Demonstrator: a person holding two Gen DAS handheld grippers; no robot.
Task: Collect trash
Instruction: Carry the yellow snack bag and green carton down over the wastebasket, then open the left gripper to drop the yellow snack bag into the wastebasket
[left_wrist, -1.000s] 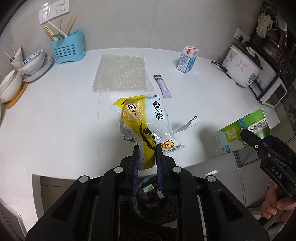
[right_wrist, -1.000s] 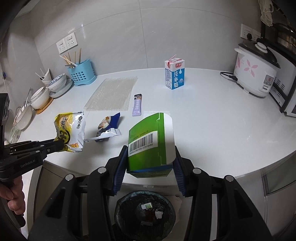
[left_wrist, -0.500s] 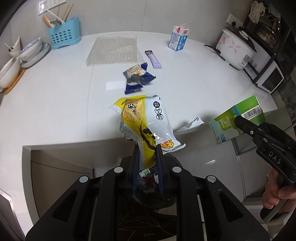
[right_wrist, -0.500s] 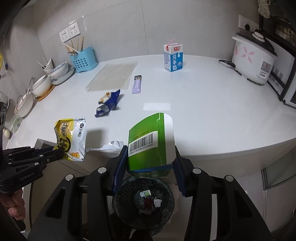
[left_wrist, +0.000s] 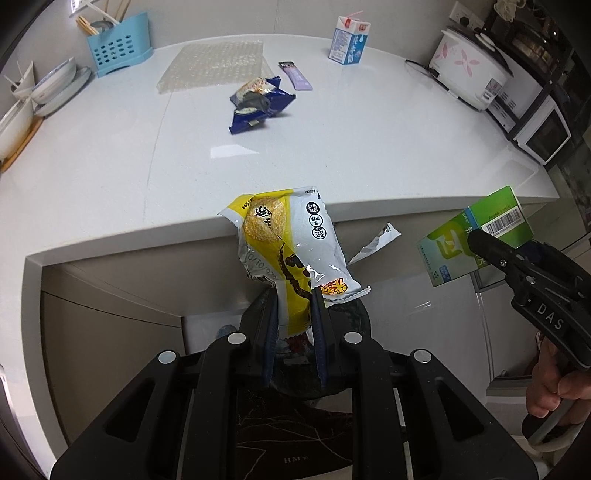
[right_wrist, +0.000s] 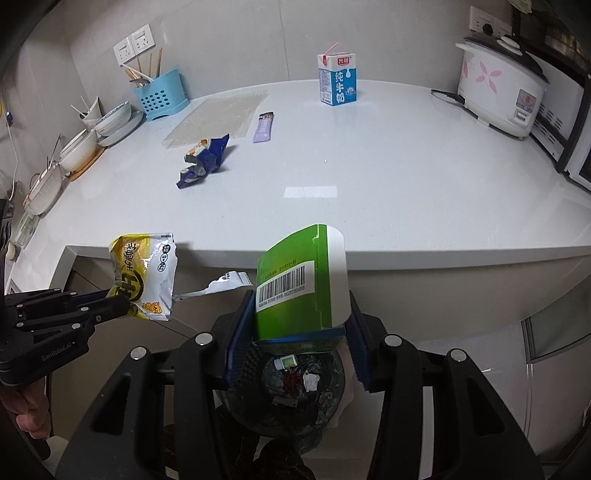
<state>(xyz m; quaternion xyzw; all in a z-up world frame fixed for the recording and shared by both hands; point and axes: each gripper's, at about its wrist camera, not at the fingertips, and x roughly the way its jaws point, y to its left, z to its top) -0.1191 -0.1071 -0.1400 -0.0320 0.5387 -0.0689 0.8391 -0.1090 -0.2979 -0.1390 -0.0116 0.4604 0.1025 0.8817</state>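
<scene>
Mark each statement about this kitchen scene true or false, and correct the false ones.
1. The left gripper holds a yellow snack bag. True.
2. The right gripper holds the milk carton. False: it holds a green box; the carton stands on the counter.
3. A bin sits below the green box. True.
4. The blue wrapper is in the bin. False: it lies on the counter.
</scene>
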